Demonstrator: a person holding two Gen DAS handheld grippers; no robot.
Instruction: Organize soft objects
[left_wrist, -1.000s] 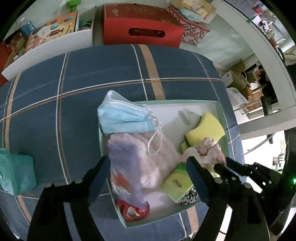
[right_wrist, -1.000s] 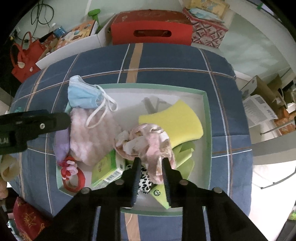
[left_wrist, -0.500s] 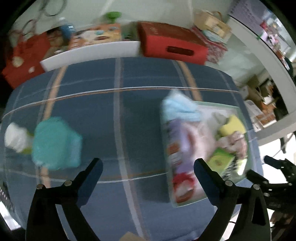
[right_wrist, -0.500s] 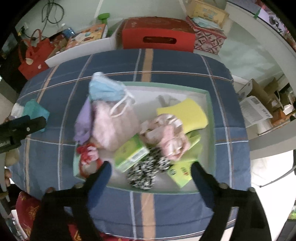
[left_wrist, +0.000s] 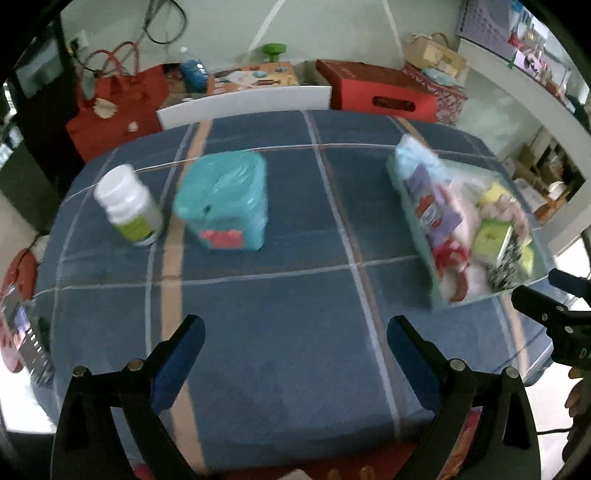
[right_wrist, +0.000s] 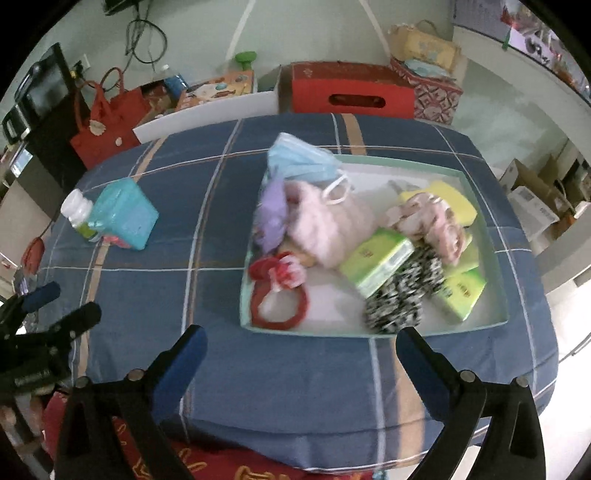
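Claws both spread, empty: left claw (left_wrist: 295, 343), right claw (right_wrist: 301, 350). Tray (right_wrist: 373, 331) at right claw's 12 o'clock; teal pack (left_wrist: 223, 201) at left's 11.

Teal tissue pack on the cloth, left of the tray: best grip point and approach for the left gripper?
Judging by its pose, grip the teal tissue pack across its two long sides, near mid-length, coming from above. It lies flat, its soft wrapper should compress, and the white bottle beside it stands apart. The left gripper is open.
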